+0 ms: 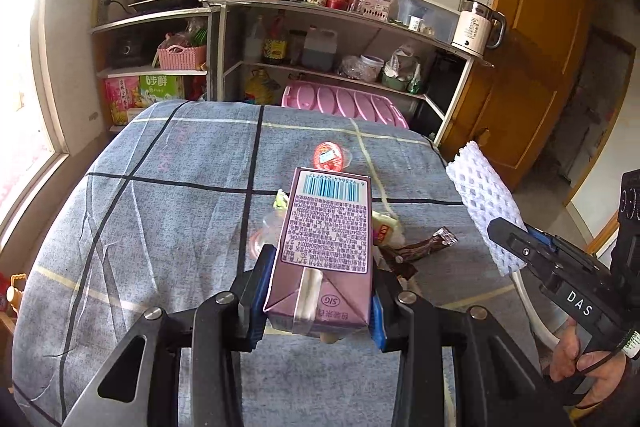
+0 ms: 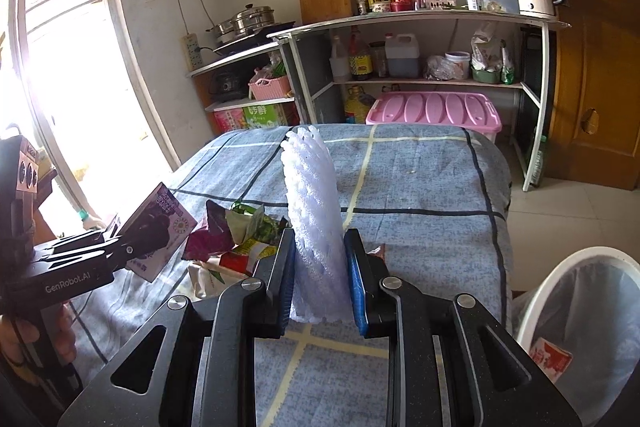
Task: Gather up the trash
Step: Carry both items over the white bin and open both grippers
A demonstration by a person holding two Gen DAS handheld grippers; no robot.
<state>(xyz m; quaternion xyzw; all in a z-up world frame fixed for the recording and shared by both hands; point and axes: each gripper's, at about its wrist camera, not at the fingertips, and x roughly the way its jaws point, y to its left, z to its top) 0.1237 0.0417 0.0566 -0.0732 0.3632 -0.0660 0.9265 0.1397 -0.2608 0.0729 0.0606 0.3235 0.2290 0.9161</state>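
Purple laminated card forms the drink carton [image 1: 326,251], a rigid rectangular pack with a barcode end and a folded gable. We hold it clenched between the blue pads of the left gripper [image 1: 318,301], raised above the table. The right gripper [image 2: 320,279] is clamped on a white foam net sleeve [image 2: 314,227], a soft, ribbed tube that stands upright between its jaws and yields under pressure.

We judge the step in hand to be transport: both items are lifted and neither is yet discarded. The next move calls for carrying each to the white bin [image 2: 560,279], lined with a translucent bag, which stands low beside the table at our right, then releasing over its mouth. The foam sleeve is light and may cling to the pads; the carton should drop cleanly.

Crinkled foil wrappers [image 2: 240,235] and a small red-lidded cup [image 1: 330,155] remain on the checked blue cloth [image 1: 168,187].
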